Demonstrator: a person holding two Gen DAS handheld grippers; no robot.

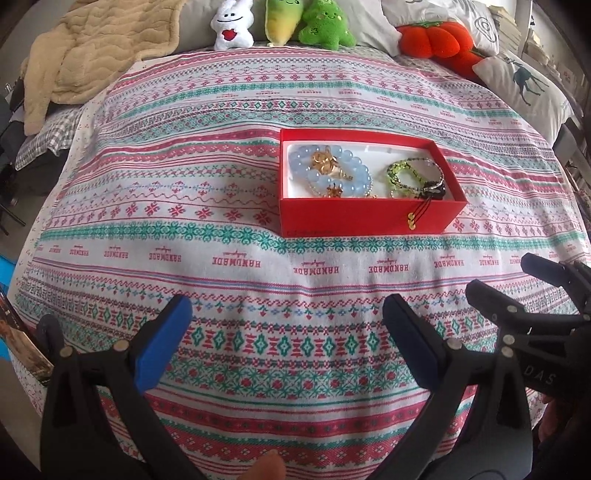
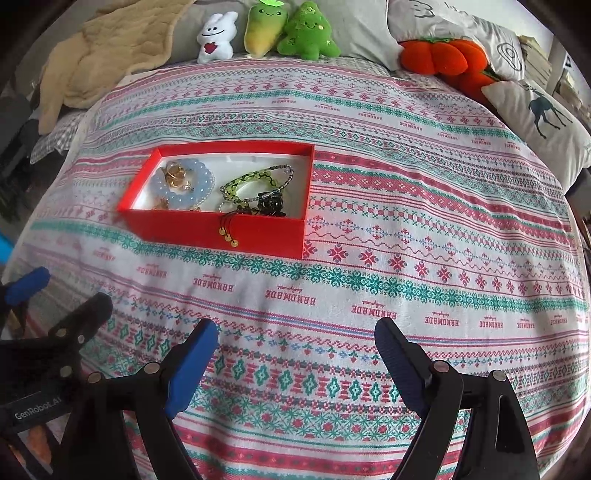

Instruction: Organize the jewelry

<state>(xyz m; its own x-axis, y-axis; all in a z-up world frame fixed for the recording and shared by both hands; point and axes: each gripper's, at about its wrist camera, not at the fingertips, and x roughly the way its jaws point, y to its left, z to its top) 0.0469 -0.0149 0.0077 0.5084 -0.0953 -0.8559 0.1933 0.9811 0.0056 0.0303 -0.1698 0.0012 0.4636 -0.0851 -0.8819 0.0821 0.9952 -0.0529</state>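
Observation:
A red jewelry box (image 1: 365,216) with a white lining sits open on the patterned bedspread; it also shows in the right wrist view (image 2: 207,230). Inside lie a pale blue bead bracelet (image 1: 332,171) with gold charms, a green bead bracelet (image 1: 406,175) and a black piece (image 2: 269,206). A black cord with gold discs (image 2: 229,232) hangs over the box's front wall. My left gripper (image 1: 286,314) is open and empty, well short of the box. My right gripper (image 2: 295,339) is open and empty, to the right of the left one.
Plush toys (image 1: 280,22), an orange pumpkin cushion (image 1: 432,37) and a deer pillow (image 1: 524,88) line the far side of the bed. A beige blanket (image 1: 88,51) lies at the far left. The bedspread (image 1: 184,166) covers the bed.

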